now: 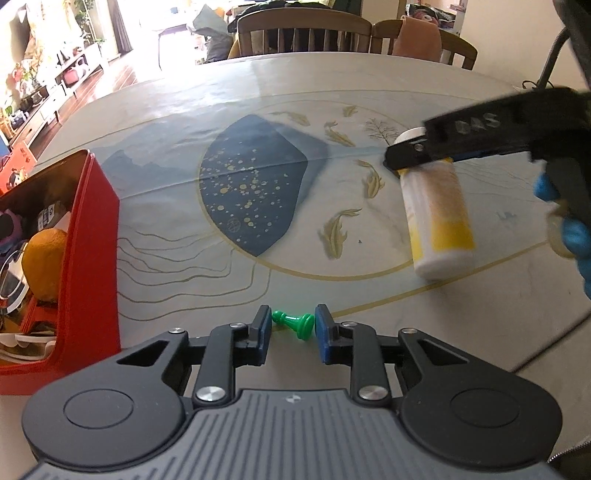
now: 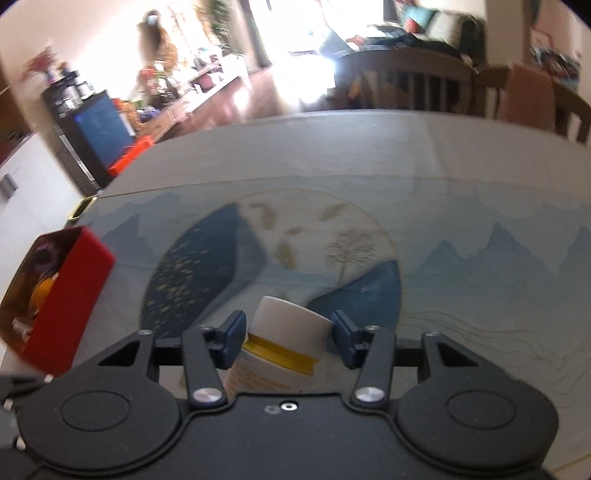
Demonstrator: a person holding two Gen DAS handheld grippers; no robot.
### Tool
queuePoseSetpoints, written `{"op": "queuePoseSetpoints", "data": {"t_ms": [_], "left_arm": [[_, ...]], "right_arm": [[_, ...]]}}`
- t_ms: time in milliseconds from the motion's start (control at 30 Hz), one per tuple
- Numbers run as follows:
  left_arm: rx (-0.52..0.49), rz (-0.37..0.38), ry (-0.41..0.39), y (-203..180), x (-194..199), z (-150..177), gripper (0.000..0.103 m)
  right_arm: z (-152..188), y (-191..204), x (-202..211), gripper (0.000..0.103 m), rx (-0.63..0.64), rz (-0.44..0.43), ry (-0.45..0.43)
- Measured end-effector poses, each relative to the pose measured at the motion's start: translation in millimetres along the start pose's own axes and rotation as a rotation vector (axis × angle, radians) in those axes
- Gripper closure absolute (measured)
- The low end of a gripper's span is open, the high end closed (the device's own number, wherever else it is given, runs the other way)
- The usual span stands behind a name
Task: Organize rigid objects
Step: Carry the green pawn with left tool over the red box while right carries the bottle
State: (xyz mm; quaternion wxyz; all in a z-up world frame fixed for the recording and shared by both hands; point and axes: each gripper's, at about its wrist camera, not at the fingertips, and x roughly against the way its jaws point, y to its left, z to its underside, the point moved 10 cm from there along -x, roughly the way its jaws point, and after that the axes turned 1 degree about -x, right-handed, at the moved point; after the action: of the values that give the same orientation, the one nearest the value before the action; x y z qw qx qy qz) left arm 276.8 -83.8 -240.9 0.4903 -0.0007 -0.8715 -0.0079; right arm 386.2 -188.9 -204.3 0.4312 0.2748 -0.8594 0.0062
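While both tools gape (pawn, bottle between), red box sits left.

Both cameras sit low behind their tools, looking across the printed surface toward the chairs. They share the red box (at left in each) and the bottle, very near in the right view.
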Motion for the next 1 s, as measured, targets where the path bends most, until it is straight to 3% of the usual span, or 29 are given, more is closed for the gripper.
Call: {"op": "queuePoseSetpoints", "data": {"t_ms": [367, 1000], "left_arm": [[0.051, 0.001, -0.004, 13.1, 11.4, 9.3, 0.079], [0.153, 0.025, -0.096, 51.6, 75.1, 10.2, 0.079]], "right_arm": [[11.7, 18.5, 40.4, 0.056, -0.038, -0.087, -0.061], [7.4, 63.2, 85.6, 0.056, -0.018, -0.115, -0.142]]}}
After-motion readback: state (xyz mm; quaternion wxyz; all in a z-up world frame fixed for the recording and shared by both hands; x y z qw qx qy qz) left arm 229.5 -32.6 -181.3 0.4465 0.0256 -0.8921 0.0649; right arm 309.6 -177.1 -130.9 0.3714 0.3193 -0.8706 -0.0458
